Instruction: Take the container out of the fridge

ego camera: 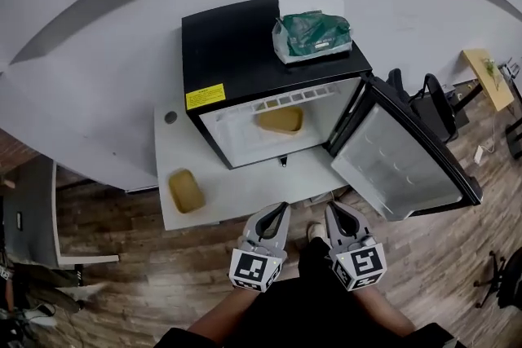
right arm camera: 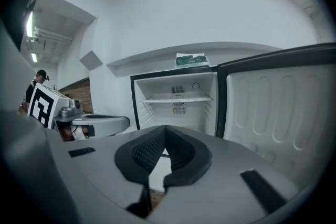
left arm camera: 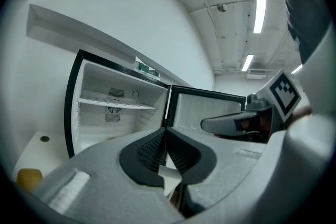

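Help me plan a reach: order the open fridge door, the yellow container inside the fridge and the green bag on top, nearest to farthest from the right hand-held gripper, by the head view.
From the right hand-held gripper:
1. fridge door, open, just right of it.
2. yellow container, inside the fridge, ahead-left.
3. green bag, atop the fridge, at the back.

A white table [ego camera: 236,196] lies just ahead of the fingers [ego camera: 275,218]. On it, ahead and to the left of them, sits a flat yellow thing [ego camera: 186,190]. Farther on that side is a small round hole [ego camera: 170,117]. Far ahead, up high, rests a green bag [ego camera: 314,33]. A black chair [ego camera: 432,103] stands ahead to the right. Brown wood floor [ego camera: 139,281] spreads below and left of the fingers.
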Demonstrator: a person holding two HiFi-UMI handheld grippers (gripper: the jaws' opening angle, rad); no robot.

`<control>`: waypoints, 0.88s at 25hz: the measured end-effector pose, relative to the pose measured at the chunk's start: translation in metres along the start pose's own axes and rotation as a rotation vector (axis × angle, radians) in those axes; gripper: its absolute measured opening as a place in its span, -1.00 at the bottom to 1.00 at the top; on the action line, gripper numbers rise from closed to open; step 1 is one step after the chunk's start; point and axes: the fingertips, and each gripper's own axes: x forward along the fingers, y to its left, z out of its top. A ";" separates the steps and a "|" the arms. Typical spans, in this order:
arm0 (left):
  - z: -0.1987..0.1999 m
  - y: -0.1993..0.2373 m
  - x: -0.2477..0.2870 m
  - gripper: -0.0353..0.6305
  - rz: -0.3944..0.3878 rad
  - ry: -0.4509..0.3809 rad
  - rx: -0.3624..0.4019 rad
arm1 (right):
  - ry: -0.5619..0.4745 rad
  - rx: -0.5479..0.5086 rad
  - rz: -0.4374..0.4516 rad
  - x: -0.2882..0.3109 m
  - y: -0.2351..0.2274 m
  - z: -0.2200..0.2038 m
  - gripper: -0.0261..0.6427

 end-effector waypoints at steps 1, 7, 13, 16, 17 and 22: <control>0.000 0.003 0.009 -0.84 0.024 0.004 0.002 | 0.000 -0.001 0.021 0.008 -0.008 0.002 -0.92; -0.001 0.015 0.053 -0.84 0.138 0.027 -0.010 | -0.017 0.001 0.116 0.045 -0.055 0.017 -0.92; -0.005 0.028 0.077 -0.84 0.236 0.055 -0.012 | 0.001 -0.043 0.173 0.071 -0.080 0.017 -0.93; -0.009 0.035 0.085 -0.84 0.292 0.077 -0.003 | 0.008 -0.055 0.232 0.080 -0.082 0.018 -0.92; -0.012 0.038 0.087 -0.84 0.312 0.089 0.002 | 0.007 -0.052 0.251 0.082 -0.083 0.019 -0.93; -0.030 0.052 0.106 -0.84 0.374 0.160 0.034 | 0.013 -0.066 0.320 0.090 -0.090 0.022 -0.92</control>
